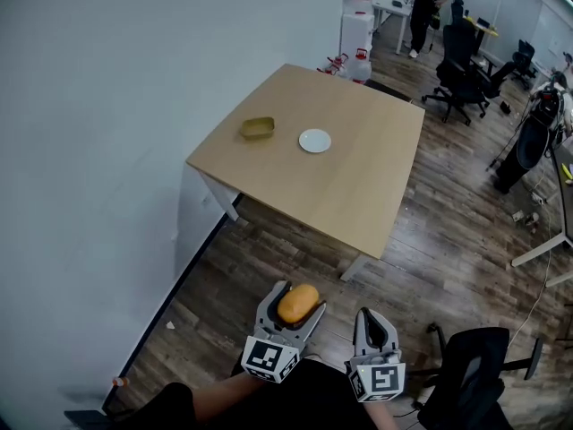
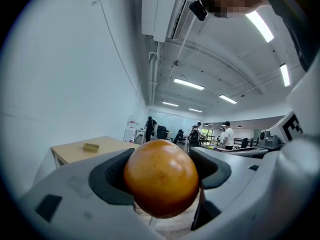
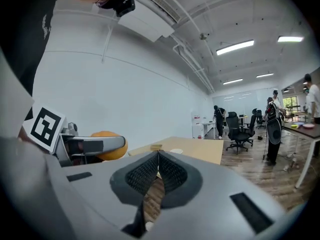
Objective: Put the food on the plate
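- The left claw (image 2: 162,156) is seen closed on the food (image 2: 161,184), a round orange piece gripped across its middle by both pads. The jaws are spread wide to take it.
- The right claw (image 3: 158,156) is shut, with its pads pressed together and nothing held. It is carried just beside the left one.
- The food is held above the floor (image 1: 448,240), well apart from the table (image 1: 367,186). The plate (image 1: 314,141) is found empty on the tabletop, with a small yellowish container (image 1: 257,128) near it on the wall side.
- First risk, as judged: the smooth, rounded food could be squeezed out of the pads during the carry by a jolt or a slackened grip. A drop from here would land on the floor.
- Second risk: the food may roll off the shallow plate if it is released from height or off-centre.
- Third risk: the black chair (image 1: 474,374) close to the right claw could be knocked on the approach.
- The table is a bare light-wood top set near a white wall (image 1: 107,106). The floor is laid in dark planks, and office chairs and people are seen beyond in an open room.
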A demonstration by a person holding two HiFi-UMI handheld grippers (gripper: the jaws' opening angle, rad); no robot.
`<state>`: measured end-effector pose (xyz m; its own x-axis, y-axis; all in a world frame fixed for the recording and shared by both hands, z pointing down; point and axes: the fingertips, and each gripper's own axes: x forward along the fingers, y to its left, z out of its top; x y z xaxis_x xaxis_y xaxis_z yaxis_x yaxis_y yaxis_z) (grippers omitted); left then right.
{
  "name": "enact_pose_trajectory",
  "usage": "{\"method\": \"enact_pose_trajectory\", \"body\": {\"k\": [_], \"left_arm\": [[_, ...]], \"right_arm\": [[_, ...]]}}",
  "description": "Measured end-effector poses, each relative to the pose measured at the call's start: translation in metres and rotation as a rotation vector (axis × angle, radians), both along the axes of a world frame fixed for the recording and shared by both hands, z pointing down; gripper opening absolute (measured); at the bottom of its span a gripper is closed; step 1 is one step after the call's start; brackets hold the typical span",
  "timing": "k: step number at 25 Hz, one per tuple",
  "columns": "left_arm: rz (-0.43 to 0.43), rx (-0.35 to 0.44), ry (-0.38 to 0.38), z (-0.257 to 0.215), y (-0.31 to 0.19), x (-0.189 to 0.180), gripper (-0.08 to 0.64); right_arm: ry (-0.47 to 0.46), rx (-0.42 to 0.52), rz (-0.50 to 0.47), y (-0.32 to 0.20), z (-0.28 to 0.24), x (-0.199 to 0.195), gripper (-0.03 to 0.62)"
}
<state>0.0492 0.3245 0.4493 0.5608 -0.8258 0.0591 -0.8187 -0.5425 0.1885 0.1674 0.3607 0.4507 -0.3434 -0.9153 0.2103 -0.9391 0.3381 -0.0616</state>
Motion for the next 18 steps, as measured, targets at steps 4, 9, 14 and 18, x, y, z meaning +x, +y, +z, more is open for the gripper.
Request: {"method": "enact_pose_trajectory", "body": {"k": [4, 9, 14, 18], "left_arm": [[0.004, -0.02, -0.006, 0.009, -0.045, -0.012, 0.33], [-0.009, -0.069, 0.019, 0.028, -0.114, -0.03, 0.33], [-0.001, -0.108, 0.047, 0.032, -0.172, -0.052, 0.33], [0.009, -0.112, 0.026, 0.026, -0.221, -0.076, 0.33]], "right_arm": [[0.019, -0.043, -0.008, -0.037, 0.013, -0.015, 0.06], [0.058, -0.046, -0.02, -0.11, 0.02, -0.035, 0.06], [0.099, -0.087, -0.003, -0.179, 0.013, -0.051, 0.06], [0.103, -0.11, 0.018, -0.23, 0.007, -0.066, 0.06]]}}
